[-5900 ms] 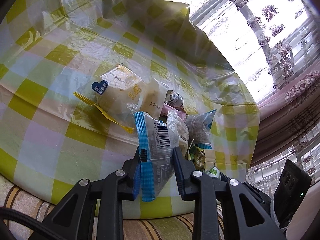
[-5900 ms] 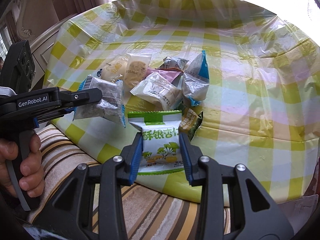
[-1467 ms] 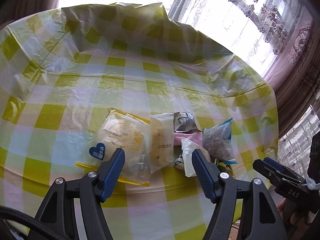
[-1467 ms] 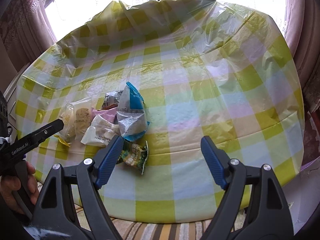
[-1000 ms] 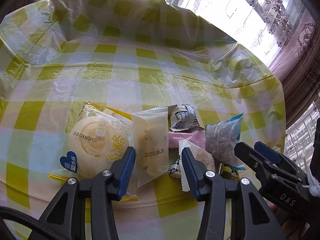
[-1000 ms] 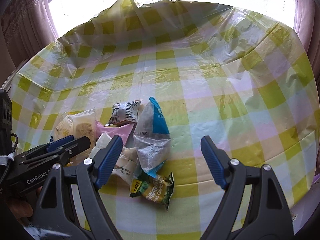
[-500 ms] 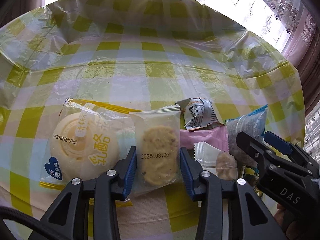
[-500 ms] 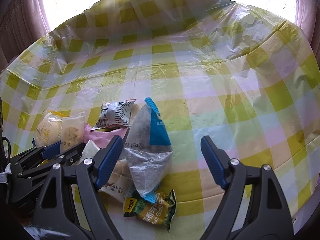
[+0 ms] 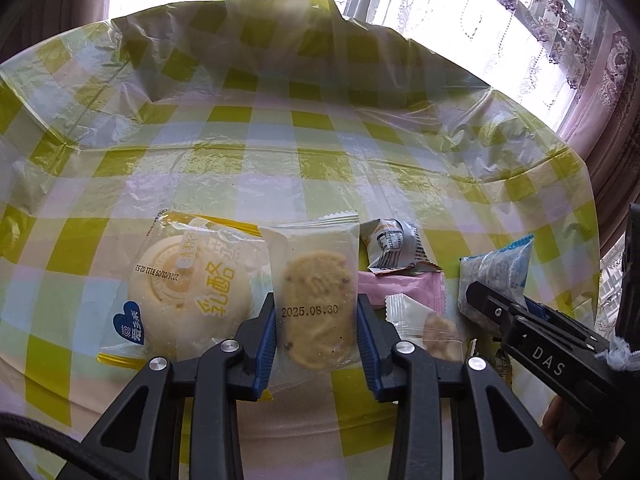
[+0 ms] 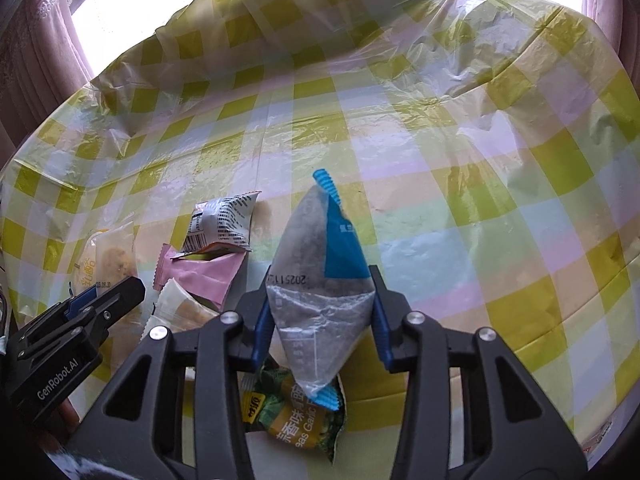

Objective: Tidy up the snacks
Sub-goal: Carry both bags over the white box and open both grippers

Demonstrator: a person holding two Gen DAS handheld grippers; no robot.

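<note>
Now left claw grips cookie packet; right claw, closing, pinches blue pouch

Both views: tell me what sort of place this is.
Probably a living or dining room at home: a table under a checked plastic cloth, lace curtains at a bright window, and what looks like striped upholstery at the table's near edge.

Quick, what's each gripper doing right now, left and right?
Left gripper: closed on the cookie packet.
Right gripper: jaws have just closed onto the blue and grey snack bag.
</note>
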